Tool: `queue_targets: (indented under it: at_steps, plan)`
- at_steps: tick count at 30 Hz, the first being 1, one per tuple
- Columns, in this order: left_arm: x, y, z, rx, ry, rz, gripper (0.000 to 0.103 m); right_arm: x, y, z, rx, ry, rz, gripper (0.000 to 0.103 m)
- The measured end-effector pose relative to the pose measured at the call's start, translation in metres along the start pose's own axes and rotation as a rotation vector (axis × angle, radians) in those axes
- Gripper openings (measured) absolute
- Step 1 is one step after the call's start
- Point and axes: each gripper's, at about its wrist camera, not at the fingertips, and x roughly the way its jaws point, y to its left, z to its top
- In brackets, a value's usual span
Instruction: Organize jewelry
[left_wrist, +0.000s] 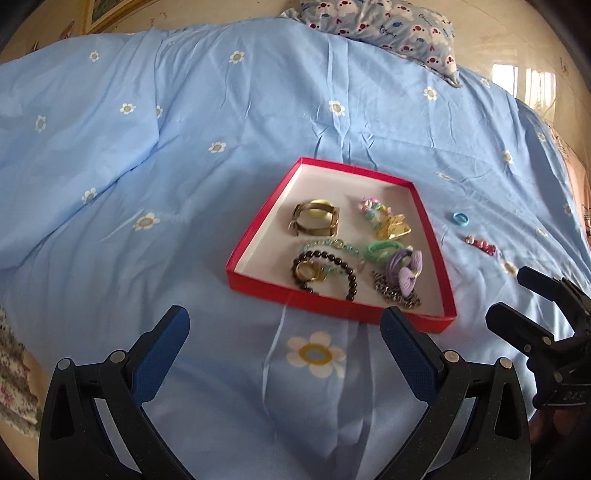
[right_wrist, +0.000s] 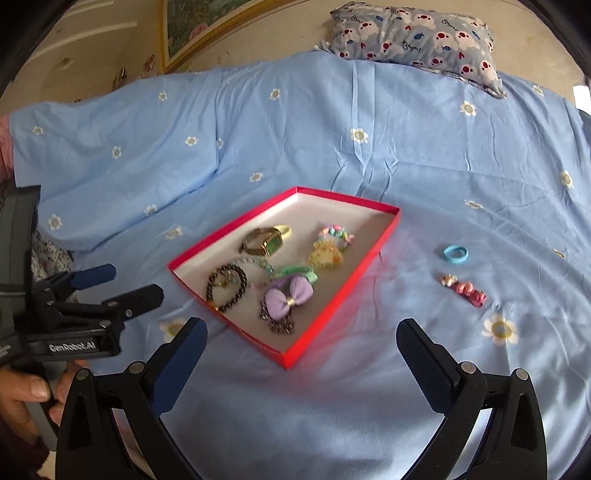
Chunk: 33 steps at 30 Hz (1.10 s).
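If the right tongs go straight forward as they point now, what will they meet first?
Probably the near corner of the shallow red cardboard tray holding jewelry; the open right tongs point at it over bare blue flowered bedsheet. Depth is unclear, so they might touch the sheet first.

The left gripper (left_wrist: 284, 325) and the right gripper (right_wrist: 301, 338) both hang side by side with fingers spread wide apart.

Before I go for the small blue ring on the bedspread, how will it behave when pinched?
The blue ring lies flat on the soft bedspread, so it may sink or skid rather than roll. It looks like smooth, thin plastic or rubber, probably light and apt to slip. The right tongs are wide open; closing across its rim seems safest.
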Motion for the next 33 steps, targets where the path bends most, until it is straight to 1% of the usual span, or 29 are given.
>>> queue_targets:
  at_steps: [4, 10, 17, 33]
  plan:
    - [-0.006, -0.001, -0.004, 0.012, -0.012, 0.015, 0.103, -0.002, -0.003, -0.004, 0.010, -0.002, -0.007, 0.103]
    - [-0.015, -0.006, -0.005, 0.033, -0.018, 0.011, 0.103, -0.003, -0.006, -0.005, 0.020, -0.006, -0.013, 0.103]
    - [-0.020, -0.015, -0.004, 0.073, -0.022, 0.031, 0.103, -0.005, -0.010, -0.004, 0.034, -0.014, -0.016, 0.103]
    - [-0.024, -0.020, 0.000, 0.092, -0.020, 0.054, 0.103, -0.009, -0.009, -0.003, 0.030, -0.035, -0.009, 0.103]
